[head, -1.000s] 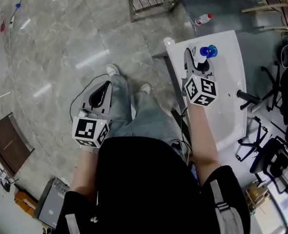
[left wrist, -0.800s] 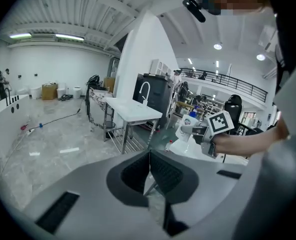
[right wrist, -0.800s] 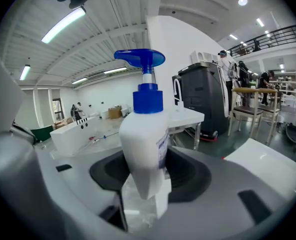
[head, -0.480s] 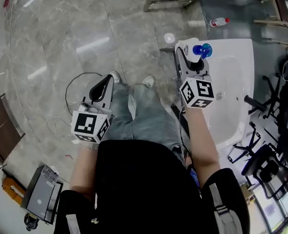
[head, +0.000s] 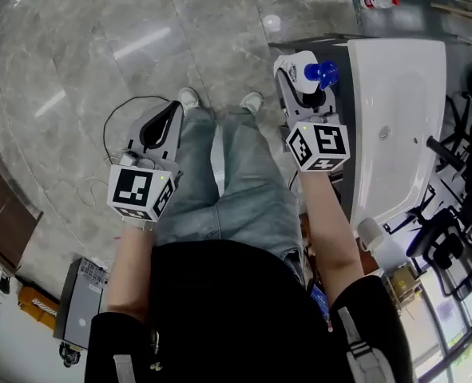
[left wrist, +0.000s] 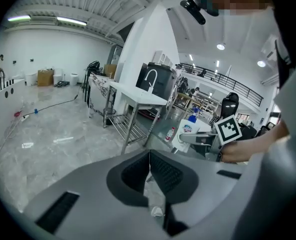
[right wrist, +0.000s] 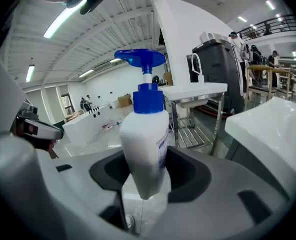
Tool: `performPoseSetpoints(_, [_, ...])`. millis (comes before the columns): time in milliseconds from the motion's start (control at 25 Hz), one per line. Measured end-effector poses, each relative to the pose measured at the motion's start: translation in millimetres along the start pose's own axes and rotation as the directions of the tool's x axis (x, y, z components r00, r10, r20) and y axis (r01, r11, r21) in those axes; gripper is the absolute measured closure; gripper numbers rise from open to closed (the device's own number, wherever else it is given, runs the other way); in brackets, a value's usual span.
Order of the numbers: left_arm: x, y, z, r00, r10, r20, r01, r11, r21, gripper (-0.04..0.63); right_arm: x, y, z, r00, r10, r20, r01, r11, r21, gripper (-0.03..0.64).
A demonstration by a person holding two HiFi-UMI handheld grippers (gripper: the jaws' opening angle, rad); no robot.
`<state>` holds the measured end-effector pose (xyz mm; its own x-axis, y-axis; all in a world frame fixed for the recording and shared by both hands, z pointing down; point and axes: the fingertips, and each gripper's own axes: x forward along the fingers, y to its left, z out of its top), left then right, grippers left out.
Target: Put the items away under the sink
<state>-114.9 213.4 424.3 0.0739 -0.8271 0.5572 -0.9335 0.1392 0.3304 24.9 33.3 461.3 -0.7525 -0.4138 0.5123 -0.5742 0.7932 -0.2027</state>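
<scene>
My right gripper (head: 306, 94) is shut on a white soap bottle (head: 295, 67) with a blue pump top, held just left of the white sink basin (head: 403, 126). In the right gripper view the bottle (right wrist: 143, 144) stands upright between the jaws of that gripper (right wrist: 145, 176). Over the person's left leg, my left gripper (head: 170, 114) hangs with its jaws shut on nothing. The left gripper view shows its own jaws (left wrist: 149, 159) pressed together, and the right gripper (left wrist: 208, 140) with the bottle (left wrist: 188, 130) farther off.
A black cable (head: 116, 134) loops on the grey marble floor. A red-capped bottle (head: 378, 1) lies on the floor beyond the sink. Black chair frames (head: 459, 214) crowd the right side. A steel-legged table (left wrist: 132, 115) stands ahead. A grey box (head: 80, 316) sits at lower left.
The right gripper has carried the bottle from over the basin to a spot left of its edge. The left gripper has kept its place and stayed shut.
</scene>
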Motion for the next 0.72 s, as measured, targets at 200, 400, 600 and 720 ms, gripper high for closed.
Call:
performPoseSetpoints(200, [33,13,-29,0.996,-0.078,-0.041,0.079,0.997,0.02,0.572,17,1,-49,0.999,-0.021,-0.036,0.022,1.0,0.01,0.407])
performPoseSetpoints(400, [64,30,-48,0.989,-0.136,-0.065,0.137,0.99,0.021,0.572,42,-1,-86,0.997,-0.047,-0.068,0.048,0.999,0.015,0.407])
performPoseSetpoints(600, [93,40,-76,0.981,-0.175,-0.085,0.176,0.984,0.002,0.572,56,-14,-125,0.996,-0.058,-0.071,0.061,0.998,0.034,0.408])
performPoseSetpoints(720, [107,40,-96,0.974,-0.198,-0.111,0.199,0.98,-0.002,0.572,60,-30,-151,0.995,-0.083,-0.061,0.087,0.994,0.069,0.408])
